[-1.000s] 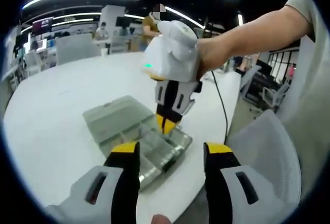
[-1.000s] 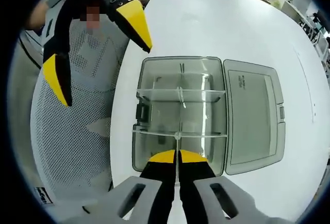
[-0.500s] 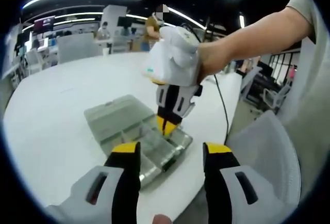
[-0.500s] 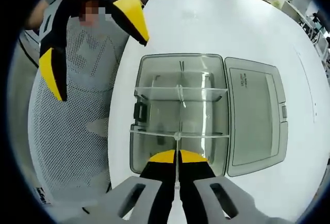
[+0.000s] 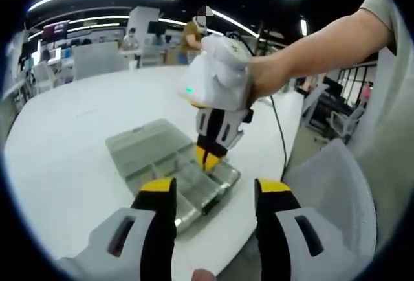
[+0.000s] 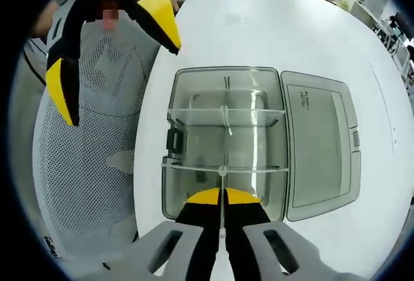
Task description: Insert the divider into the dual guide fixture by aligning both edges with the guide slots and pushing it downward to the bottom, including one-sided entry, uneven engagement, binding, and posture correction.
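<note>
Right gripper [image 6: 222, 198] pinched shut on thin clear plastic divider [image 6: 222, 213], edge-on between yellow tips, poised above translucent grey compartment box [image 6: 223, 142] on round white table [image 6: 272, 28]. Box directly ahead at 12 o'clock; divider's long axis along that 12-to-6 line, square to clear cross-partition [image 6: 223, 169] touching its top. Lid [image 6: 320, 145] open flat at 3 o'clock. Left gripper [image 5: 212, 193] wide open, empty, farther off.

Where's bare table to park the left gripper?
White table is bare beyond the box and past its open lid. Crowded: the box itself, with the right gripper and thin divider over it; mesh chair borders the near edge.
</note>
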`<state>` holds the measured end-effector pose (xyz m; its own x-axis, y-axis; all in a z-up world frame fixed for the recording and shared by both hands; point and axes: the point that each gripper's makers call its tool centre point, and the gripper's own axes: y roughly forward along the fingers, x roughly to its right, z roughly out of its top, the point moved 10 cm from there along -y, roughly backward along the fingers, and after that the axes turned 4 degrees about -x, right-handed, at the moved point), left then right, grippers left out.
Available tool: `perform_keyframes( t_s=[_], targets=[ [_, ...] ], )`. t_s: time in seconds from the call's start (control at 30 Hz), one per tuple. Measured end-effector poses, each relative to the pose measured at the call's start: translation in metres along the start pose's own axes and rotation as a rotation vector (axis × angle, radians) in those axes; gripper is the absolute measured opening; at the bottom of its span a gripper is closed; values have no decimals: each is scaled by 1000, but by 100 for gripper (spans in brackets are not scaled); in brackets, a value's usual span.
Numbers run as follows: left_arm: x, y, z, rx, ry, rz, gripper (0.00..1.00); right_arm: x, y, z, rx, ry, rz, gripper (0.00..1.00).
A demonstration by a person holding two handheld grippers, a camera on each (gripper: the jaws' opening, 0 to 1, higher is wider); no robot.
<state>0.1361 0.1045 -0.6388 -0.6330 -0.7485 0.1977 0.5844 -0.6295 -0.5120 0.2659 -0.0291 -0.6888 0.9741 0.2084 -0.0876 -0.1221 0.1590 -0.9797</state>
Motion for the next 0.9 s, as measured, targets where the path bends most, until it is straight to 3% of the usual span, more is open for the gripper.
perform_keyframes(
  t_s=[0.9],
  targets=[
    [-1, -5, 0, -16, 11, 10, 46, 0, 3, 0, -12, -33, -25, 0]
  ],
)
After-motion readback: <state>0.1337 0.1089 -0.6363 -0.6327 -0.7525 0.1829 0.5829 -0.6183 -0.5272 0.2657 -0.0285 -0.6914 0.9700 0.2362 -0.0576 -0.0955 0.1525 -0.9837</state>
